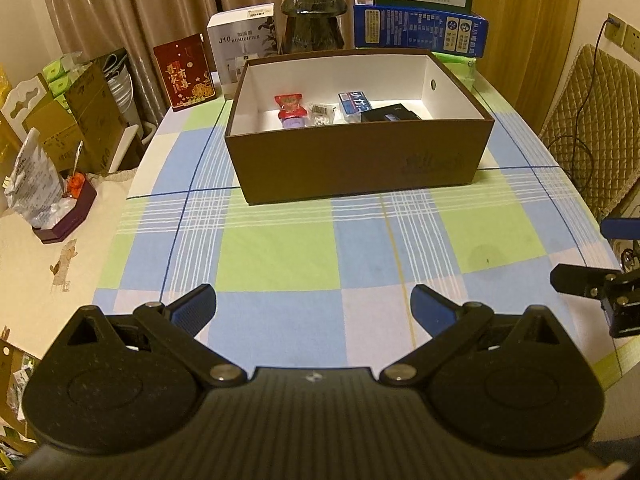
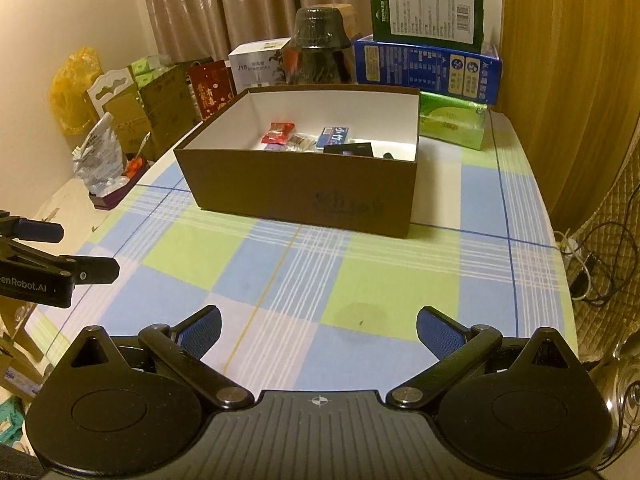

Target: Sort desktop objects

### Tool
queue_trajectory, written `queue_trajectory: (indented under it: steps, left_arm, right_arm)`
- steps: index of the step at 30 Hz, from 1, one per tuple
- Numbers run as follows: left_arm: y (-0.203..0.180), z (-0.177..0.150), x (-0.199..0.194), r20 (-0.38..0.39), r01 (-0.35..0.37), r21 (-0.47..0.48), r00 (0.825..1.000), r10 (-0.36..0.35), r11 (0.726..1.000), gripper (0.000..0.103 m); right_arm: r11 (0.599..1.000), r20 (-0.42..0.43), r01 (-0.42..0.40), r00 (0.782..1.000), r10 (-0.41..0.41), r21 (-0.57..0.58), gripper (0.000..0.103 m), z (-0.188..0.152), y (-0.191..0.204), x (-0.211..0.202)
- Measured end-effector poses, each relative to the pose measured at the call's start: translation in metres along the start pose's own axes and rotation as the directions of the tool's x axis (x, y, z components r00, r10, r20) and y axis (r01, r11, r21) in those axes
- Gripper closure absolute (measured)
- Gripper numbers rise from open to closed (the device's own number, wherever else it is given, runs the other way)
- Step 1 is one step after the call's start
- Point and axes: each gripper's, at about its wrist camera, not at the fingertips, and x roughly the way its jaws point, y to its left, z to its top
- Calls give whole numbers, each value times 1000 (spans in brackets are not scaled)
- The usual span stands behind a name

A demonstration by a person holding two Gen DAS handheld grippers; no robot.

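Ahead, brown box (image 1: 360,160), beyond spread left claw (image 1: 314,306)

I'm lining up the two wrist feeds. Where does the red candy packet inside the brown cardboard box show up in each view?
Left wrist: the red candy packet lies left of centre on the floor of the brown cardboard box, in the upper middle of the picture.
Right wrist: the packet lies at the box floor's left end, upper middle, just left of centre.
Shared landmark: the blue printed carton behind the box.

warm dim light falls on beige curtains (image 1: 132,4), a checked tablecloth (image 1: 280,248) and a quilted chair (image 1: 588,120).
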Motion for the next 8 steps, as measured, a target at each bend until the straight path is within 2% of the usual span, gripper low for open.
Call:
queue_trajectory:
  steps: [8]
  left_arm:
    - [-1, 2, -1, 11, 8, 1, 1000, -8, 1000, 1]
  right_arm:
    - [1000, 0, -5, 1000, 5, 4, 2, 0, 2, 1]
